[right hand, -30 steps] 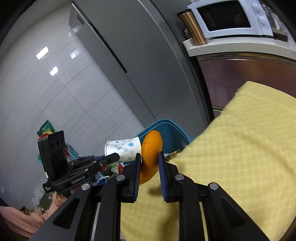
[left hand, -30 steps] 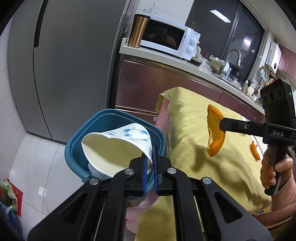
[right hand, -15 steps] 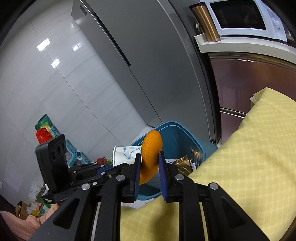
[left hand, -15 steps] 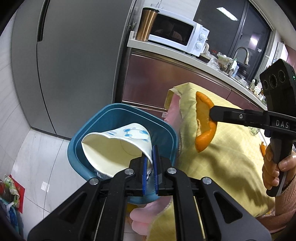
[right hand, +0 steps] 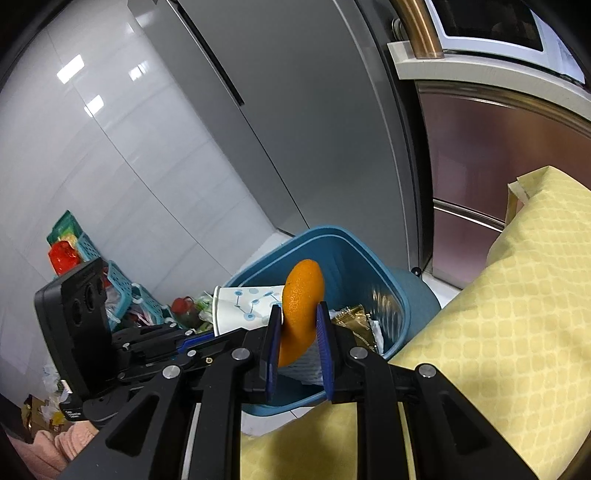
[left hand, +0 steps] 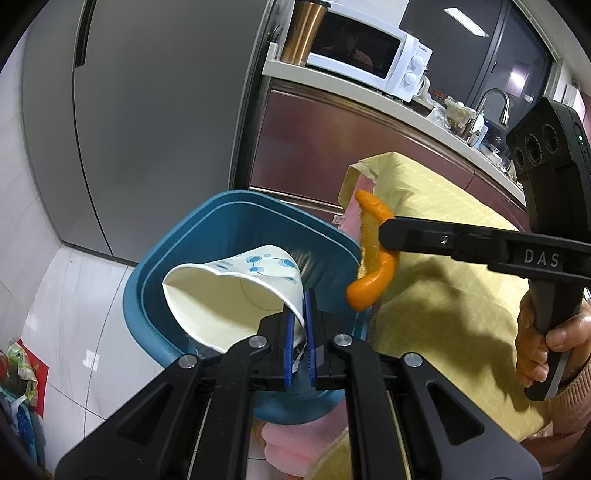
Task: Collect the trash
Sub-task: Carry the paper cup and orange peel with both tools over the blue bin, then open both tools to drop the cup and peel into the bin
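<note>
bin (left hand: 236, 221) floor hidden behind paper cup (left hand: 236, 291), countertop clutter (left hand: 458, 114) too small to identify, microwave (right hand: 517, 22) cut off

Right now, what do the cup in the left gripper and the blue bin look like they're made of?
The cup looks like thin paper: matte white inside, blue printed dots outside, its wall creased where the left gripper pinches it. The bin looks like moulded plastic, a smooth teal wall with a soft sheen and a rolled rim, though the look alone cannot confirm it.

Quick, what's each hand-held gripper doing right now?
Left hand-held gripper: closed on white paper cup with blue dots.
Right hand-held gripper: closed on orange peel.
</note>
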A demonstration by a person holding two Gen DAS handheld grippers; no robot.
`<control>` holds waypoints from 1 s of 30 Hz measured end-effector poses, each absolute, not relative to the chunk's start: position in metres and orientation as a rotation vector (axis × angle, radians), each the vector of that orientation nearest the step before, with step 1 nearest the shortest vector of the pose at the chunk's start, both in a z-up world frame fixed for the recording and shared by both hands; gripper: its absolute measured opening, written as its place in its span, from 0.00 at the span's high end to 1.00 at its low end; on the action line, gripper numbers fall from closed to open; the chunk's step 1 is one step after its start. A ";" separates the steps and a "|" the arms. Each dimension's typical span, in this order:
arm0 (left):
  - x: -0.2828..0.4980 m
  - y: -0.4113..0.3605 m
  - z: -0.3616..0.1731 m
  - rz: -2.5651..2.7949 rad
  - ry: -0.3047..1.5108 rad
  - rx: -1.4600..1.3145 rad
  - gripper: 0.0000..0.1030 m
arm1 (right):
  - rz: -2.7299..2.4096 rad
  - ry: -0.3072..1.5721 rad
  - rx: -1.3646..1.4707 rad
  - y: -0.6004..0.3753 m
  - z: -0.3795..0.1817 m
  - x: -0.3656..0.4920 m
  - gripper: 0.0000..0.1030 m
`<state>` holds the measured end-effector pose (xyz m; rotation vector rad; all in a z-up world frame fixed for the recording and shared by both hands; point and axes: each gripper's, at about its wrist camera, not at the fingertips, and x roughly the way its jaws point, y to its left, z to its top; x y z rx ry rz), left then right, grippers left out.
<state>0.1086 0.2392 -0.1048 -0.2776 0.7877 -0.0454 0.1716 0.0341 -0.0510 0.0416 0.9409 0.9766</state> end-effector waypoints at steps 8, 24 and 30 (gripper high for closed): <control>0.122 0.237 -0.120 -0.040 0.816 -0.287 0.94 | 0.947 1.004 0.013 0.044 -0.070 0.183 0.82; 0.146 0.236 -0.147 -0.057 0.864 -0.371 0.82 | 0.933 1.017 0.041 0.044 -0.078 0.194 0.81; 0.134 0.232 -0.134 -0.052 0.821 -0.365 0.73 | 0.940 1.008 0.065 0.034 -0.078 0.192 0.79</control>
